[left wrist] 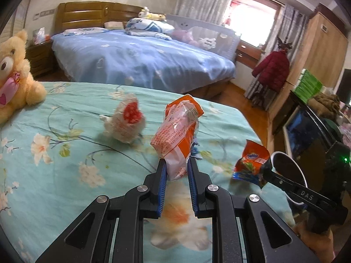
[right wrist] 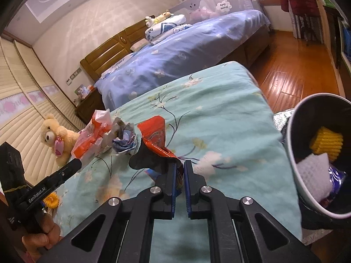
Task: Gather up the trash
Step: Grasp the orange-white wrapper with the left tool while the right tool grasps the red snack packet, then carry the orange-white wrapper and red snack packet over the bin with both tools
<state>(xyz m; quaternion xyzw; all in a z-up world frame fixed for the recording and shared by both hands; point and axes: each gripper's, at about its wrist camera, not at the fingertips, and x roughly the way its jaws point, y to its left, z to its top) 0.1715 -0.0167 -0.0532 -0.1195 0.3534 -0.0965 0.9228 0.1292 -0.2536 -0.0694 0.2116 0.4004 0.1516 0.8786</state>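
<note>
My left gripper (left wrist: pixel 176 163) is shut on the lower end of an orange, pink and white snack bag (left wrist: pixel 175 131), which stands up above the teal floral bed sheet (left wrist: pixel 65 131). My right gripper (right wrist: pixel 181 164) is shut on a red-orange foil wrapper (right wrist: pixel 155 135), lifted just off the sheet (right wrist: pixel 219 109). In the left wrist view that wrapper (left wrist: pixel 250 164) hangs beside a dark trash bin (left wrist: pixel 287 171). The bin (right wrist: pixel 294 135) holds yellow and white foam netting and a blue wrapper. A crumpled blue-white wrapper (right wrist: pixel 124 141) lies on the sheet between the two grippers.
A blurred white fluffy thing with a red patch (left wrist: pixel 127 120) sits on the sheet left of the snack bag. A cream teddy bear (left wrist: pixel 13 72) sits at the bed's far left. Beyond are a blue bed (left wrist: pixel 142 61), wooden floor (right wrist: pixel 296 70) and a dark cabinet (left wrist: pixel 307 122).
</note>
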